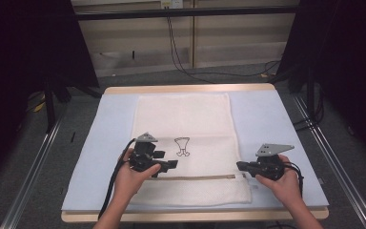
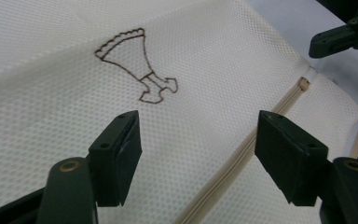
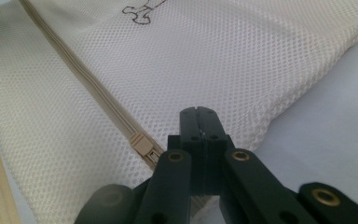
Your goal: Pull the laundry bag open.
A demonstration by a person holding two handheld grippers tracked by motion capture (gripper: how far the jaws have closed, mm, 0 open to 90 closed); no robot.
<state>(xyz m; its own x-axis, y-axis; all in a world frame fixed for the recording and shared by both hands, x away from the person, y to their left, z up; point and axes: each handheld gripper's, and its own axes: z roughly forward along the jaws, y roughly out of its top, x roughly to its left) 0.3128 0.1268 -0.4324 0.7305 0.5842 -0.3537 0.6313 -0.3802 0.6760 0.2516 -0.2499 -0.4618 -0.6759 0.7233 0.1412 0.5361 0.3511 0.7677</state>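
A cream mesh bag (image 1: 181,119) lies flat on a light blue mat (image 1: 107,143), with a small brown outline drawing (image 1: 182,146) at its middle. A zipper (image 1: 195,177) runs across the bag near the front edge. Its slider (image 3: 142,145) sits at the right end. My left gripper (image 1: 167,159) hovers over the bag just left of the drawing (image 2: 137,60). It is open, with only mesh (image 2: 214,70) and the zipper (image 2: 242,149) under its jaws. My right gripper (image 1: 238,166) is shut at the zipper's right end, its tip (image 3: 199,112) beside the slider, and nothing is visible between its jaws.
The mat covers a wooden table (image 1: 186,88). Bare blue mat lies to the left and right of the bag. Metal rails (image 1: 33,171) flank the table. Cables (image 1: 181,62) run over the floor behind, and dark curtains (image 1: 24,43) hang at both sides.
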